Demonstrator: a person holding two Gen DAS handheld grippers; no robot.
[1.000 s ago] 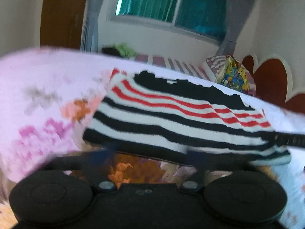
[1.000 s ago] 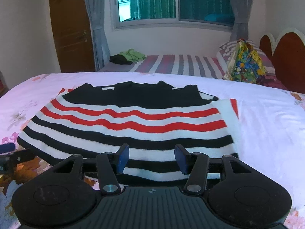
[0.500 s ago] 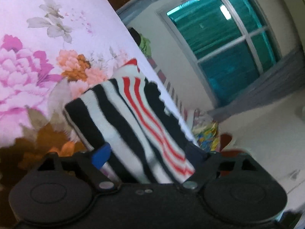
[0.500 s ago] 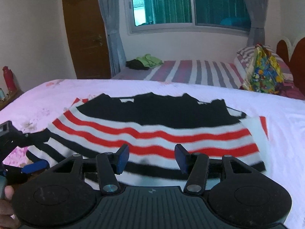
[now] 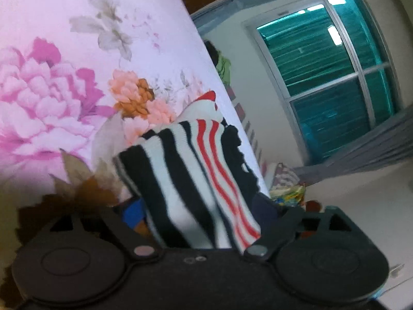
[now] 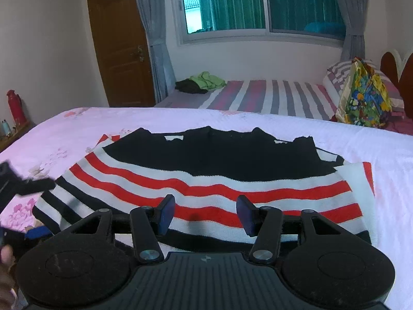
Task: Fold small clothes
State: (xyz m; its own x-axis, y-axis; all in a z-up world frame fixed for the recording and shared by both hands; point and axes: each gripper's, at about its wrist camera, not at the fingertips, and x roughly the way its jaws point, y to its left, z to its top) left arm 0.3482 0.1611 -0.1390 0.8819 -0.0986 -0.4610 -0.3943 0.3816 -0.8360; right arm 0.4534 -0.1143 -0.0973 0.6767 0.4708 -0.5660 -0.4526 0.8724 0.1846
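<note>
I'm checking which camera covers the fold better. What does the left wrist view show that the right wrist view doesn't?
Only the left wrist view shows the striped garment close up between the left gripper fingers, plus the bedsheet's large pink flower print. Only the right wrist view shows the whole garment spread flat, the open right gripper over its near hem, the wooden door, a red bottle and the striped second bed. Both show the garment, the window and the green clothes.
</note>
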